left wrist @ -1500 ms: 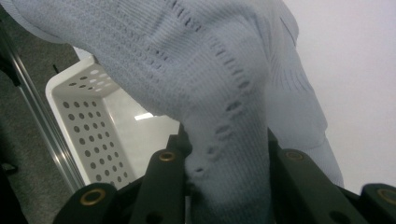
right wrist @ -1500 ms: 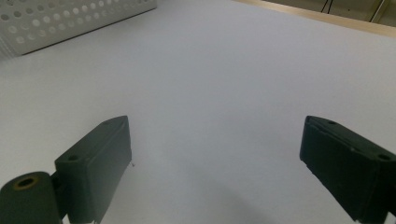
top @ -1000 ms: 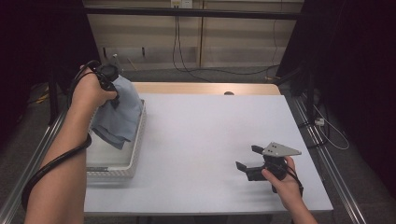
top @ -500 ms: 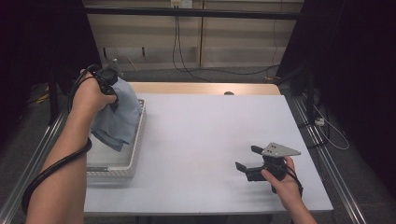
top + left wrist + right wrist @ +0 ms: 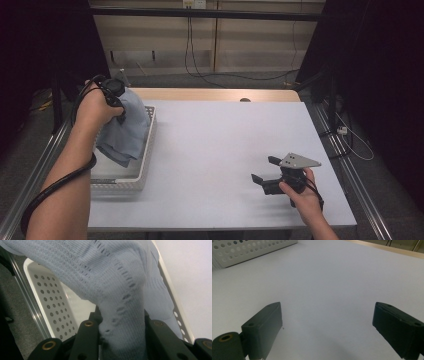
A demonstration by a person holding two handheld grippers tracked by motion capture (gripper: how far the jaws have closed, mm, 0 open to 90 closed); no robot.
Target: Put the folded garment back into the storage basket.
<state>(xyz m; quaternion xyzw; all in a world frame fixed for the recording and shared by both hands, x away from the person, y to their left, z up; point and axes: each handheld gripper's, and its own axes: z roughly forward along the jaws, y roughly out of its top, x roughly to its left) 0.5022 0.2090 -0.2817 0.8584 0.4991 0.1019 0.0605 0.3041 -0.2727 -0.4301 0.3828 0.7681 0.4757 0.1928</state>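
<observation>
Jaws of the right gripper (image 5: 264, 172) stand spread wide with nothing between them, low over the bare white table (image 5: 225, 150) at the near right, held in the right hand (image 5: 300, 192). Farther off at the left edge, the left gripper (image 5: 114, 92) pinches a bunched fold of the light blue knitted garment (image 5: 120, 290), its jaws pressed into the cloth from both sides. That garment hangs lifted from the white perforated basket (image 5: 127, 180), its lower part draping over the basket's inside. Judging from this, the pick-up is done and the garment is almost clear of the basket; carrying it across to the open table and laying it out there, probably with the idle right gripper's help, remains.
</observation>
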